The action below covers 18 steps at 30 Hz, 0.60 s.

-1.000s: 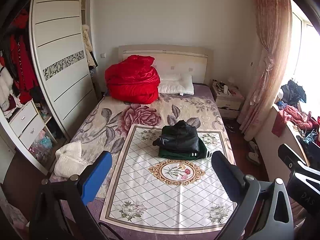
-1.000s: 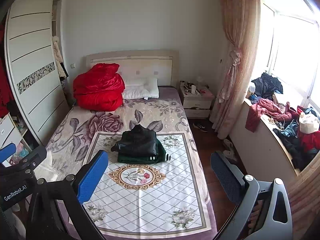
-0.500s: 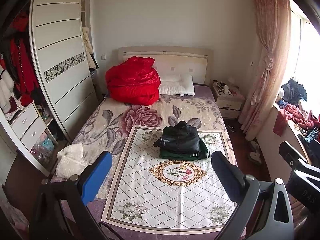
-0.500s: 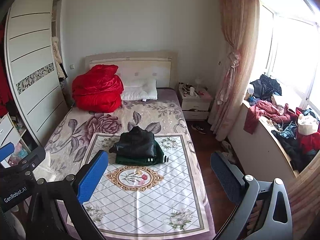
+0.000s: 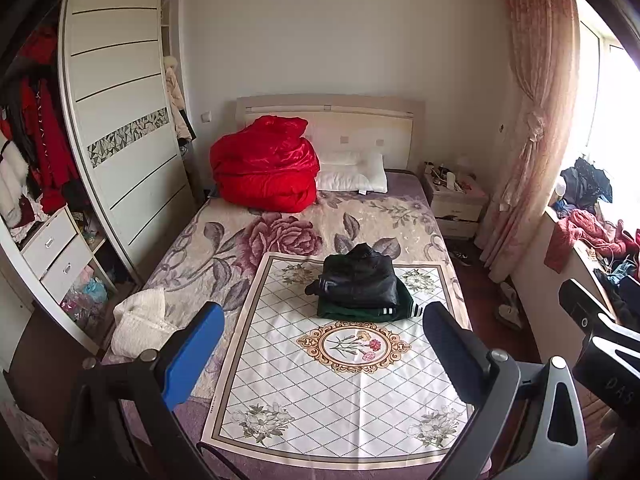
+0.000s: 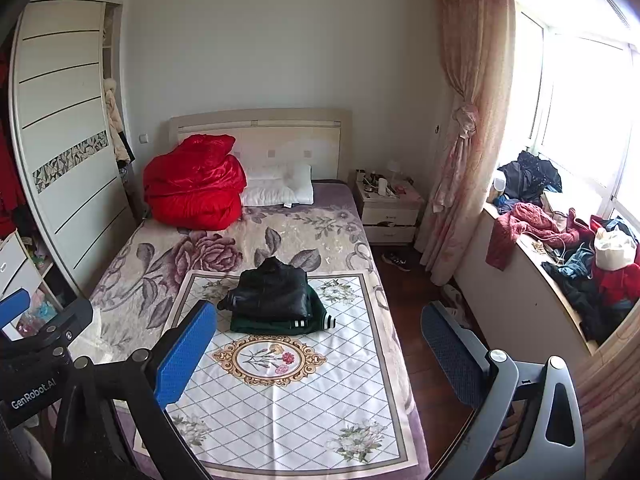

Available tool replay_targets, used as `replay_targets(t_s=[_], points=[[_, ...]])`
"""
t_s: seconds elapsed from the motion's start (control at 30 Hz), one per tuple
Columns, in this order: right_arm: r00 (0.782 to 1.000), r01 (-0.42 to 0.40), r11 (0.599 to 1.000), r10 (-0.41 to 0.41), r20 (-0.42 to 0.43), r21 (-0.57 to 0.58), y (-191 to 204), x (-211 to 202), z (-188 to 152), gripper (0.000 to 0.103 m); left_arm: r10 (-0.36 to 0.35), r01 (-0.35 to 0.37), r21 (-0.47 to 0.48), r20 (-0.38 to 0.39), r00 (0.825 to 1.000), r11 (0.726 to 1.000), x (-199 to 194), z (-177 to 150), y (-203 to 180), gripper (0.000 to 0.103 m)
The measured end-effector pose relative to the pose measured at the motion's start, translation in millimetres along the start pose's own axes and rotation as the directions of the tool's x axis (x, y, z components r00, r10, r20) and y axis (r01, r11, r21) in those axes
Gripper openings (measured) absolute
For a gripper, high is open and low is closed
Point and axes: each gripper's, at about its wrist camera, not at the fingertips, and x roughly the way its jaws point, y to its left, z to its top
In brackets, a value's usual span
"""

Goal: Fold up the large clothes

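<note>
A folded black jacket (image 5: 359, 280) (image 6: 272, 293) lies on top of a folded green garment with white stripes (image 5: 394, 311) (image 6: 308, 323), stacked on the white patterned mat (image 5: 344, 392) (image 6: 288, 396) on the bed. My left gripper (image 5: 320, 344) is open and empty, held well back from the stack above the foot of the bed. My right gripper (image 6: 318, 344) is also open and empty, to the right of the left one, over the bed's right edge. A white knitted garment (image 5: 140, 320) lies at the bed's left edge.
A red quilt (image 5: 264, 172) and white pillows (image 5: 352, 172) lie by the headboard. A wardrobe (image 5: 120, 128) stands on the left, a nightstand (image 6: 390, 212) and curtain (image 6: 468, 120) on the right. Loose clothes are piled on the window ledge (image 6: 568, 248). Shoes (image 6: 396, 260) lie on the dark floor.
Both grippers have drifted slightly back and up from the bed, so the stack sits a little lower and further in view. Both stay open and empty.
</note>
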Motion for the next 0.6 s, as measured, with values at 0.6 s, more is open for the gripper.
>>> replay_targets(t_s=[0.6], points=[[1.0,0.004,1.0,-0.004,0.01,0.0,3.7,-8.3,-7.8,0.103,-0.009,0.009,0.001,0.025,1.0,1.0,-9.6,-1.3,2.6,0.101]])
